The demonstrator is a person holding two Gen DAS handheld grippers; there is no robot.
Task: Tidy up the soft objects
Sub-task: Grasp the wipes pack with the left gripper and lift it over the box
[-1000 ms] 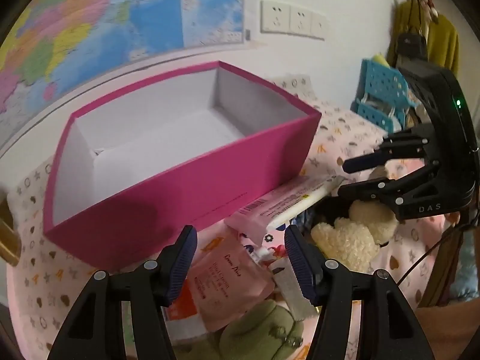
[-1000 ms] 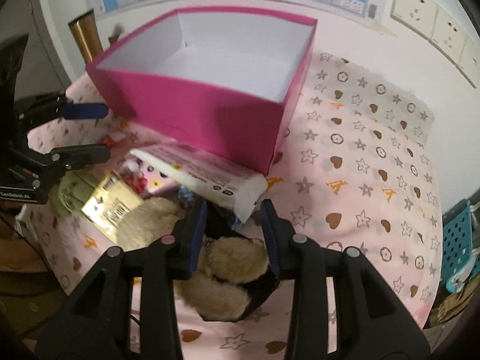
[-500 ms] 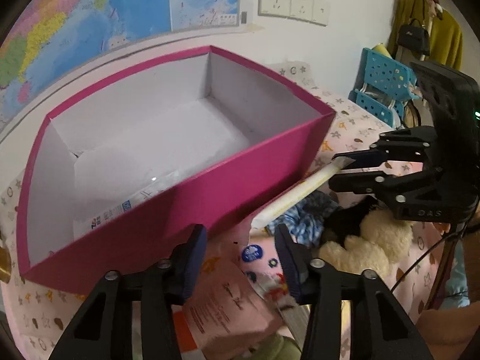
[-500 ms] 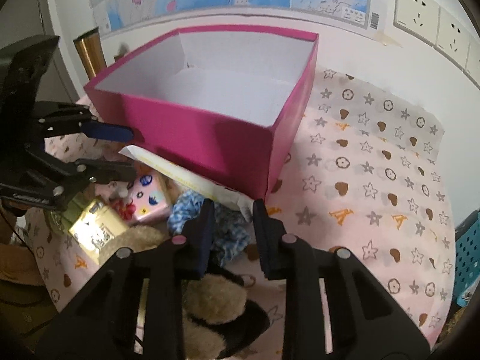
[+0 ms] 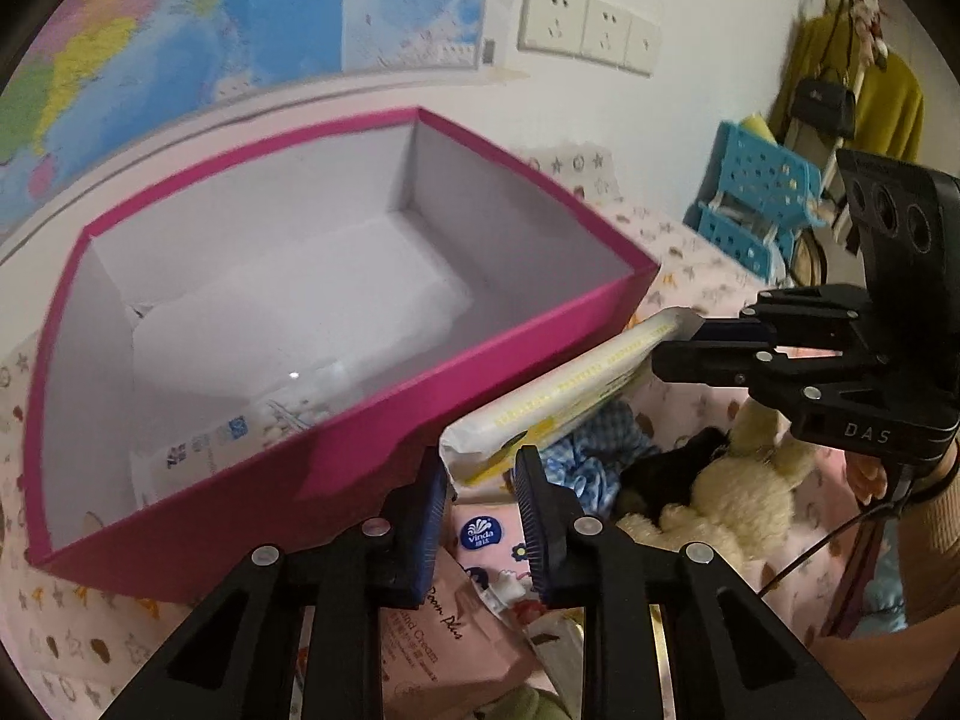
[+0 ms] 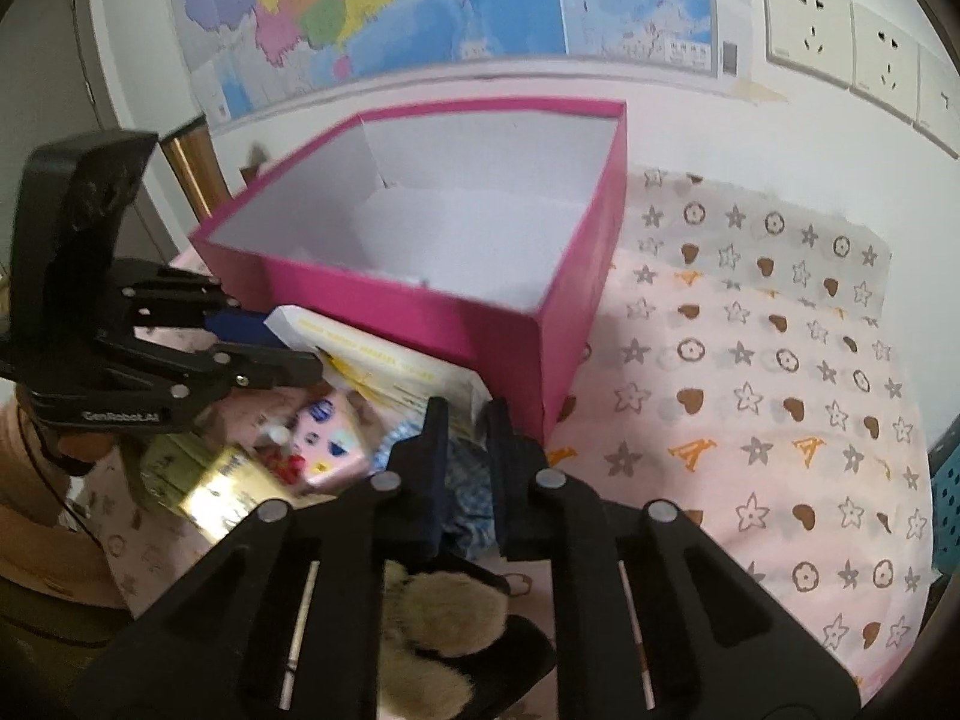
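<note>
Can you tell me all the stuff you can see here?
box: one, pink outside, white inside, on the tablecloth
printed pack: one, clear with blue print, inside the box
long pack: one, white and yellow, in front of the box
checked cloth: one, blue, under the long pack
plush toy: one, cream and black, beside the cloth
tissue pack: one, pink, below the long pack
tablecloth: one, pink with stars and hearts
map: one, colourful, on the wall
left gripper: black, jaws just closed on one end of the long pack
right gripper: black, jaws just closed on its other end
</note>
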